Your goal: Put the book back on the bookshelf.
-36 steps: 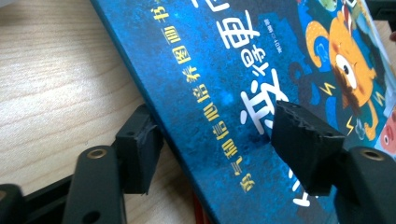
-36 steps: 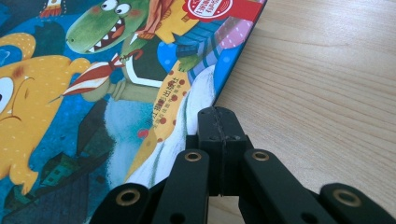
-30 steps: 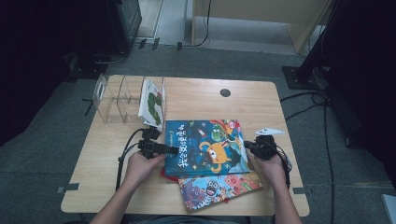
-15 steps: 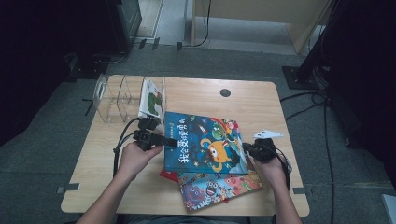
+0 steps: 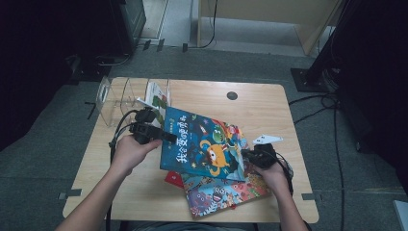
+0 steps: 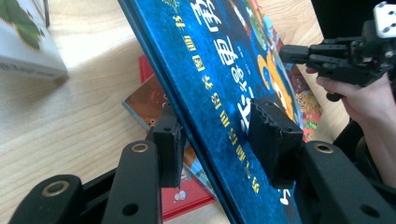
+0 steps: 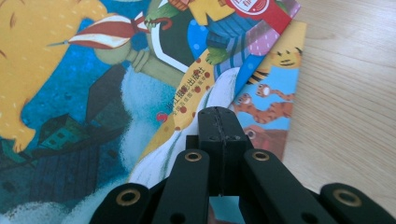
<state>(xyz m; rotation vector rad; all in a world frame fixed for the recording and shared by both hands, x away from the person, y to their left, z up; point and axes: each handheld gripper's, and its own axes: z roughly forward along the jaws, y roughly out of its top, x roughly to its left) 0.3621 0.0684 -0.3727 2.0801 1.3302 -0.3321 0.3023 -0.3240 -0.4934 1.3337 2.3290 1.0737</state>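
The step in hand looks like lifting the top picture book off a small pile so it can go into the clear rack at the back of the table.

Nearest the person, the pile: an orange-covered picture book (image 5: pixel 219 195) lies flat, with a red book (image 5: pixel 174 178) poking out beneath it. On top, the blue picture book (image 5: pixel 204 144) is tipped up, its left edge raised off the pile and its right edge low.

The left gripper (image 5: pixel 166 138) straddles that raised spine edge. In the left gripper view its jaws have just been closing, with the blue cover between them; the upper pad sits on the cover, the lower one close under it, so it appears to grip the book. The right gripper (image 5: pixel 246 156), jaws closed together and empty, rests its tip at the book's low right edge, seemingly steadying it.

Farther back stands the clear acrylic book rack (image 5: pixel 115 96), with a white-and-green book (image 5: pixel 158 98) already upright in one slot.

The next move probably calls for a firm pinch, then swinging the blue book upright and guiding its lower edge into a free slot beside the standing book without knocking it over.
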